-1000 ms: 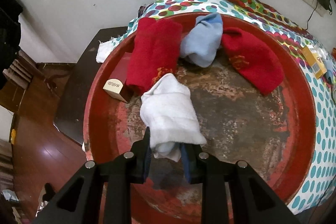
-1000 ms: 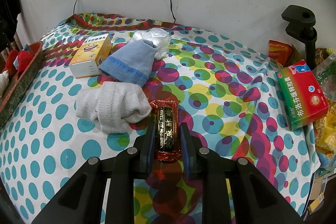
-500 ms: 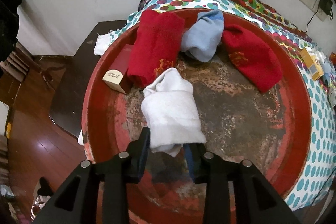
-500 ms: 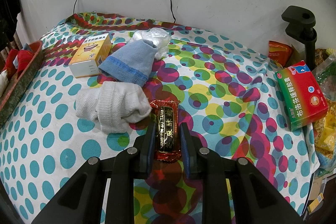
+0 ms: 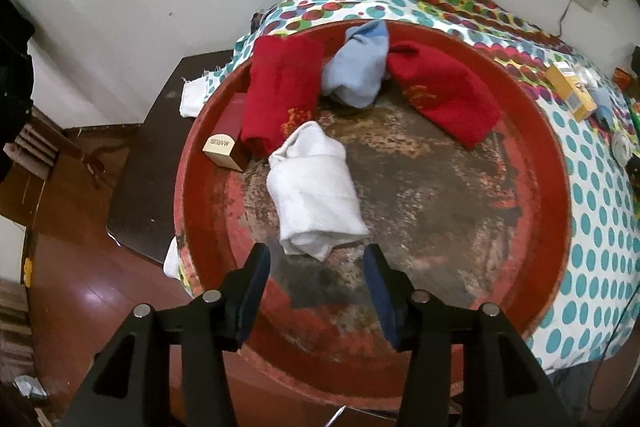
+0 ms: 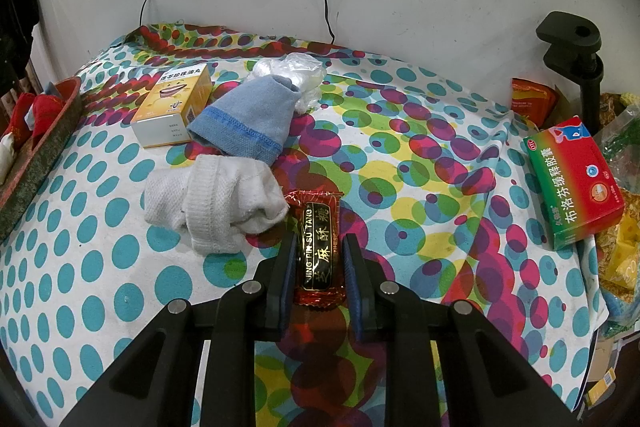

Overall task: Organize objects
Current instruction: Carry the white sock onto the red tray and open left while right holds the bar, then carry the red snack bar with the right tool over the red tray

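Above a worn red tray (image 5: 556, 163), the left gripper (image 5: 316, 267) hangs with its jaws spread wide, clear of a rolled white sock (image 5: 314, 193) lying at frame centre, long axis running from the jaws toward the upper left. A small box (image 5: 222, 151) at the tray's left rim reads "MARUBI". On the dotted tablecloth (image 6: 100, 291), the right gripper (image 6: 320, 247) is clamped on a red candy bar (image 6: 318, 219) lettered "JING PIN SU TANG", pointing straight up the frame, beside another white sock (image 6: 216, 203).
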The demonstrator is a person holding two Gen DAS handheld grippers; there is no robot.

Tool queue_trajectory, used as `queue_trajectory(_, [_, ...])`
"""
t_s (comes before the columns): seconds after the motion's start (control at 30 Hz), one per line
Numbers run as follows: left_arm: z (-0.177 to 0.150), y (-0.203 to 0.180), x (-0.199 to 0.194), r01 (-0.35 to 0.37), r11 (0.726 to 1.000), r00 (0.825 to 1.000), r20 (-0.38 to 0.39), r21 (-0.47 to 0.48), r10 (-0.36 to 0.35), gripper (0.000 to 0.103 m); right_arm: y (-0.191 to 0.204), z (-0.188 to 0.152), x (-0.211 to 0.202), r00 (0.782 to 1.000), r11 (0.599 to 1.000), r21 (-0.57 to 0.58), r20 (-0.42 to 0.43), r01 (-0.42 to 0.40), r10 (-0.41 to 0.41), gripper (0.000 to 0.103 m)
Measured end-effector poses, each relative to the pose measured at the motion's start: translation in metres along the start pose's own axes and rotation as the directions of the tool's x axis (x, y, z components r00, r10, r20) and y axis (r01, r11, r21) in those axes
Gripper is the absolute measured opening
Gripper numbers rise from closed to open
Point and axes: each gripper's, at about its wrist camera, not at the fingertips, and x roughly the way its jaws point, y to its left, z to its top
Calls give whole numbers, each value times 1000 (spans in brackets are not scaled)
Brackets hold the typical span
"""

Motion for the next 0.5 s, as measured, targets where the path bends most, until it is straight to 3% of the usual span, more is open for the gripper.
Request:
queue_trajectory(0.27, [-9,-7,-21,31,999,999,24,-10,-31,50,-1,2,2,1000,1000,-17,1,19,-19,22])
queue_trajectory(0.5, [-21,-25,-43,31,1000,995,91,-4,-30,50,-4,3,2,1000,1000,-14,1,14,-14,21])
